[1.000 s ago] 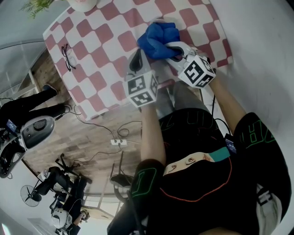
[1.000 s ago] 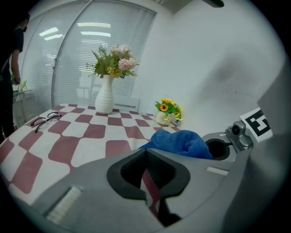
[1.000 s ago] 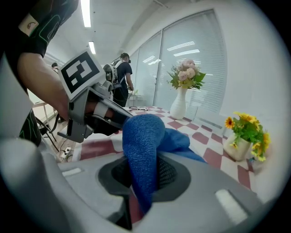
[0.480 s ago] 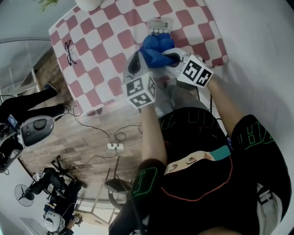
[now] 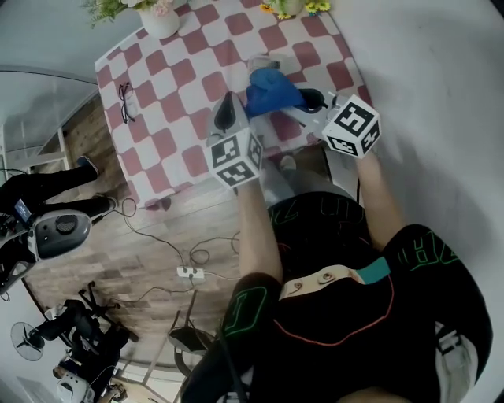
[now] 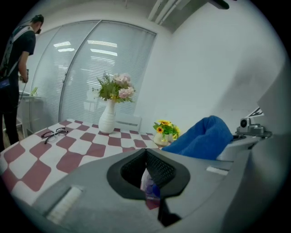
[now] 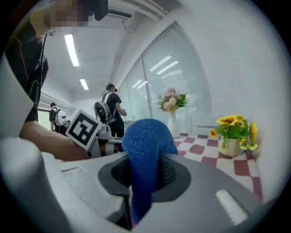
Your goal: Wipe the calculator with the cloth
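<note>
1. The right tongs (image 7: 142, 179) are clamped on the blue cloth (image 7: 144, 150), which bulges up out of the jaws in a thick fold
2. In the head view the cloth (image 5: 273, 88) hangs bunched over the checked table (image 5: 169, 118), between the right tongs (image 5: 305, 100) and the left tongs (image 5: 229, 108)
3. The left tongs (image 6: 150, 182) are drawn nearly together on a thin pale thing with bluish keys; it is small and partly hidden, but it looks like the calculator (image 6: 149, 187)
4. From above, a pale end of the calculator (image 5: 261, 62) shows just beyond the cloth, on the table's near half
5. In the left gripper view the cloth (image 6: 202, 138) sits to the right of the jaws, just beside them
6. A pair of glasses (image 5: 126, 101) lies well apart to the left
7. A white vase of flowers (image 5: 160, 20) and a small pot of yellow flowers (image 5: 292, 6) stand at the table's far edge
</note>
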The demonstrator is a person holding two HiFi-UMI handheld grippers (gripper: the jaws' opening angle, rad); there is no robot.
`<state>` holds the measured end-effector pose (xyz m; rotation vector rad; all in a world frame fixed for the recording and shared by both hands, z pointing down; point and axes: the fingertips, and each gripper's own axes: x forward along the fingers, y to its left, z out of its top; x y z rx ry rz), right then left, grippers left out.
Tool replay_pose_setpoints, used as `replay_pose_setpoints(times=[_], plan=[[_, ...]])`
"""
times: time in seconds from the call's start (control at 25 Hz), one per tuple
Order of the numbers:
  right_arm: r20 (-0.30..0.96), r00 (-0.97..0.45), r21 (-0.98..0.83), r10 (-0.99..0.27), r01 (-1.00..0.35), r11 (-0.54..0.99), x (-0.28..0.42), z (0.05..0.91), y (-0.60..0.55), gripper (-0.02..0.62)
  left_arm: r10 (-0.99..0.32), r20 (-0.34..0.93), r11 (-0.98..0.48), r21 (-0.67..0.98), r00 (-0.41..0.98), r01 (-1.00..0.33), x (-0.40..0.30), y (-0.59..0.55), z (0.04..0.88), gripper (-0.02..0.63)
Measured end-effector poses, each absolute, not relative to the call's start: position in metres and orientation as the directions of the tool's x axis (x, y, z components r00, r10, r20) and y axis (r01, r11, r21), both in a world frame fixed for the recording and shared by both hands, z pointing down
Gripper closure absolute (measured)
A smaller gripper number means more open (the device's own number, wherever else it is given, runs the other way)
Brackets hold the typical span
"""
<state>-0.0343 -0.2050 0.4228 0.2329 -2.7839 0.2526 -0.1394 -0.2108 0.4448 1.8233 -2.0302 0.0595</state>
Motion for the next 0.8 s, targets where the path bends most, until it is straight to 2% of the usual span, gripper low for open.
replay_pose_setpoints(times=[0.16, 0.32, 0.68, 0.8], plan=[[0.245, -0.935, -0.154, -0.257, -0.299, 0.942, -0.018, 0.393, -0.236, 0.52, -0.955, 0.294, 0.115, 0.204, -0.051, -0.972, -0.136, -0.219, 0.427, 0.595], [0.202, -0.905, -0.151, -0.375, -0.407, 0.901, 0.0, 0.376, -0.262, 0.52, -0.964, 0.264, 0.09, 0.173, -0.042, -0.981, -0.134, -0.228, 0.409, 0.595], [0.267, -0.738, -0.105, -0.62, -0.662, 0.742, 0.038, 0.372, -0.318, 0.52, -0.98, 0.195, 0.055, 0.103, -0.034, -0.993, -0.137, -0.247, 0.366, 0.595], [0.27, -0.694, -0.108, -0.668, -0.711, 0.695, 0.048, 0.367, -0.331, 0.52, -0.983, 0.179, 0.05, 0.092, -0.033, -0.994, -0.141, -0.253, 0.357, 0.595]])
